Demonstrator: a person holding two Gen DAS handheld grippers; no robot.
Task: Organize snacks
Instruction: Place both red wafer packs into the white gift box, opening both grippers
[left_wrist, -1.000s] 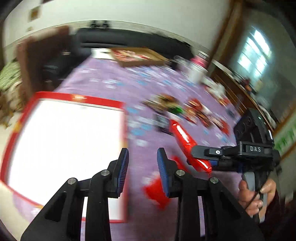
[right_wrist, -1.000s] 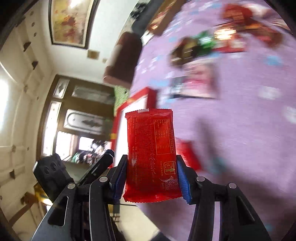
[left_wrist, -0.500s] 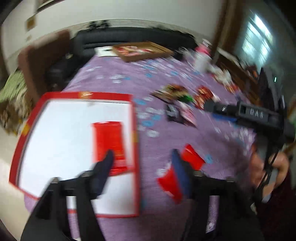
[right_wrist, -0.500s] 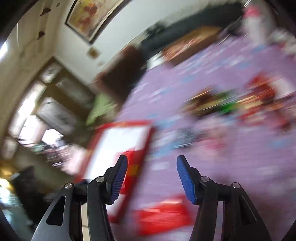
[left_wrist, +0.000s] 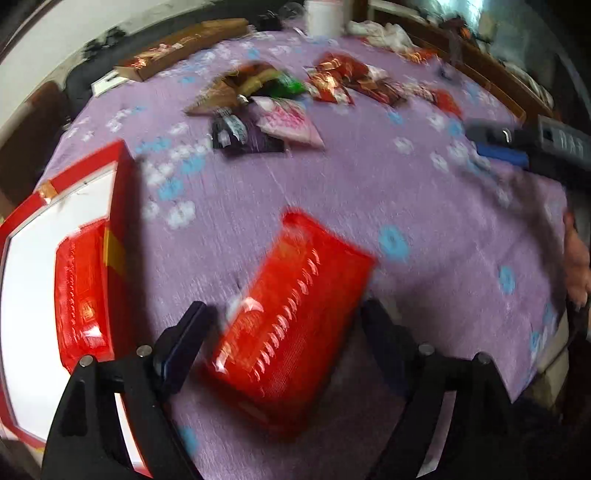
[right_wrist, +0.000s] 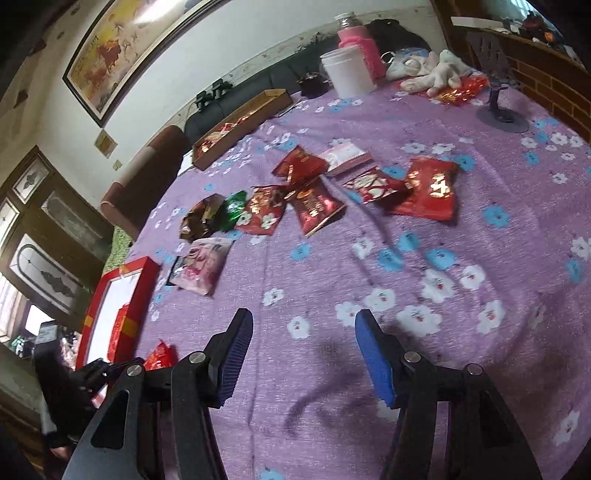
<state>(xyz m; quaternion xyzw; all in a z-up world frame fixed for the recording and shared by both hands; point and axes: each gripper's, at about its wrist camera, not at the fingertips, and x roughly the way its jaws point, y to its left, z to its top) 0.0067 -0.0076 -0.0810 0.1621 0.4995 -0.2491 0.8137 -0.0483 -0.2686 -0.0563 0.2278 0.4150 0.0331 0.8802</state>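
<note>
A red box with a white inside (left_wrist: 118, 206) lies at the table's left edge, with one red snack pack (left_wrist: 79, 288) in it. My left gripper (left_wrist: 284, 332) is open wide, its fingers either side of a second red pack (left_wrist: 295, 314) that lies on the purple cloth. My right gripper (right_wrist: 303, 354) is open and empty above the cloth, facing a spread of loose snack packs (right_wrist: 314, 199). The red box (right_wrist: 125, 295) shows at the left of the right wrist view.
Snack packs (left_wrist: 288, 122) lie across the far part of the flowered purple cloth (right_wrist: 461, 295). A wooden tray (right_wrist: 240, 125), a white tub (right_wrist: 347, 74), a pink bottle (right_wrist: 360, 48) and a phone stand (right_wrist: 498, 110) stand at the back.
My right gripper has let go of the red pack, which now lies in the box, and swung towards the loose snacks. My left gripper has opened wide and come down around the second red pack.
</note>
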